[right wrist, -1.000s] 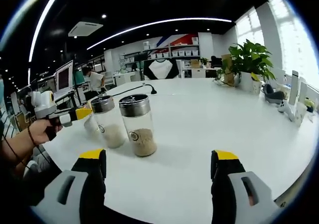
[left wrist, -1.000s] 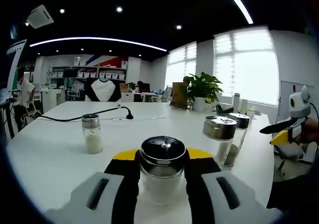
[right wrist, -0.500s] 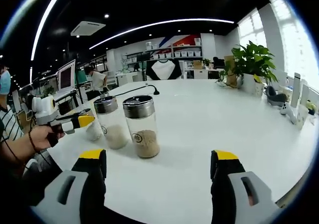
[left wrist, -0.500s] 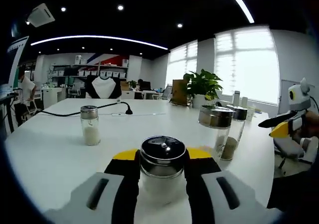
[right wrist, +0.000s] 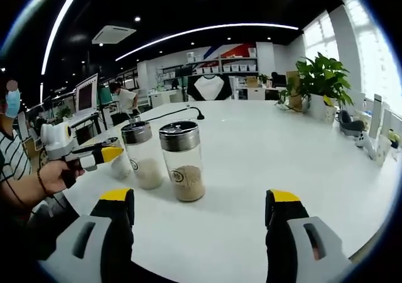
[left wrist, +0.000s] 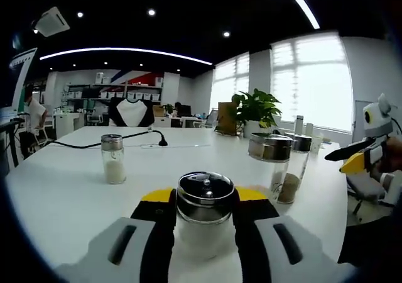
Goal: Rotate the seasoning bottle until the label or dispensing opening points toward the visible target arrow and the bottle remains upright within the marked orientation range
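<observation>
Left gripper view shows your left tongs pinching a glass bottle with a shiny metal cap; both jaws press against its sides. It stands upright on the white counter, white contents showing below the cap. Ahead to the left stands a small shaker with white grains, well apart from the one you hold. To the right stand 2 taller jars, one just behind the other, the nearer with brownish seasoning at its base. A black cable runs across the far counter, and a potted plant sits beyond it. Your right tongs enter at the right edge.

Right gripper view has your right tongs spread wide, with nothing between the jaws. Ahead stand the brown-seasoning jar and, just beside it, a jar of white grains. Your left hand holds the left tongs at the left edge, close to the white-grain jar. No label or arrow can be made out on the held bottle.
</observation>
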Action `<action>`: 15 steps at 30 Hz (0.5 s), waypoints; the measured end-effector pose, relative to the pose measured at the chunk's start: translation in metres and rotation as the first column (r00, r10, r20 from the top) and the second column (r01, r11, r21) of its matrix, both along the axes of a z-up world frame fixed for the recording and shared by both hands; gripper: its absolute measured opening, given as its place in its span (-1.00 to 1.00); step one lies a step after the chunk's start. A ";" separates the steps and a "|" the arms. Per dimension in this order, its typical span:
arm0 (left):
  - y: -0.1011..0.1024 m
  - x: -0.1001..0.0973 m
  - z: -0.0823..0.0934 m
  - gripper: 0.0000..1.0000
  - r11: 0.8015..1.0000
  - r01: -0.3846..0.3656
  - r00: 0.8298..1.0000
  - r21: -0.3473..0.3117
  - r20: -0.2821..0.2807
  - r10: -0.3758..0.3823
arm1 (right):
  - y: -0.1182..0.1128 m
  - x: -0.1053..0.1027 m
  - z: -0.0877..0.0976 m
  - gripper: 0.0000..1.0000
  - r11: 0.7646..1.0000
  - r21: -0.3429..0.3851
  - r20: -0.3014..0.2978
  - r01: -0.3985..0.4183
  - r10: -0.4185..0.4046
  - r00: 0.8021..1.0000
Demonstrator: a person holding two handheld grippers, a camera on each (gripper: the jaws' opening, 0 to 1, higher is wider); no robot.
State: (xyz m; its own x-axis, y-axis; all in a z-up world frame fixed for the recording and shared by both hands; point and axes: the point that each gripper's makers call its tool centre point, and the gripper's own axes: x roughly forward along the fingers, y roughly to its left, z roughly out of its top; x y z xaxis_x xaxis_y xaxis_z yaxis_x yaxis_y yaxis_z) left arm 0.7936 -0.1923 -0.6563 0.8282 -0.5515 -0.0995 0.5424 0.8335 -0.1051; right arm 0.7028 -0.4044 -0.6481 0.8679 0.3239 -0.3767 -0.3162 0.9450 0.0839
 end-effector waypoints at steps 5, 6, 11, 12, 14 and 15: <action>0.003 -0.001 0.005 0.03 1.000 -0.024 0.999 0.014 0.029 0.024 | -0.004 0.000 -0.001 0.76 1.000 -0.005 -0.006 0.008 -0.008 1.000; 0.004 -0.002 0.006 0.07 0.999 -0.033 0.999 0.028 0.034 0.032 | -0.004 0.000 -0.001 0.76 1.000 -0.006 -0.007 0.010 -0.010 1.000; 0.007 -0.012 -0.001 0.05 0.997 -0.065 0.998 0.051 -0.005 0.066 | -0.005 0.001 -0.001 0.76 1.000 0.001 -0.007 0.013 -0.013 1.000; 0.006 -0.016 -0.001 0.04 0.996 -0.066 0.998 0.054 -0.001 0.066 | -0.004 0.001 -0.001 0.76 1.000 0.001 -0.007 0.011 -0.011 1.000; 0.003 -0.021 -0.001 0.04 0.997 -0.062 0.998 0.049 0.007 0.062 | -0.005 0.001 0.001 0.76 1.000 -0.001 -0.004 0.011 -0.011 1.000; 0.003 -0.021 -0.001 0.04 0.997 -0.062 0.998 0.046 0.005 0.061 | -0.005 0.001 0.001 0.76 1.000 -0.002 -0.003 0.011 -0.011 1.000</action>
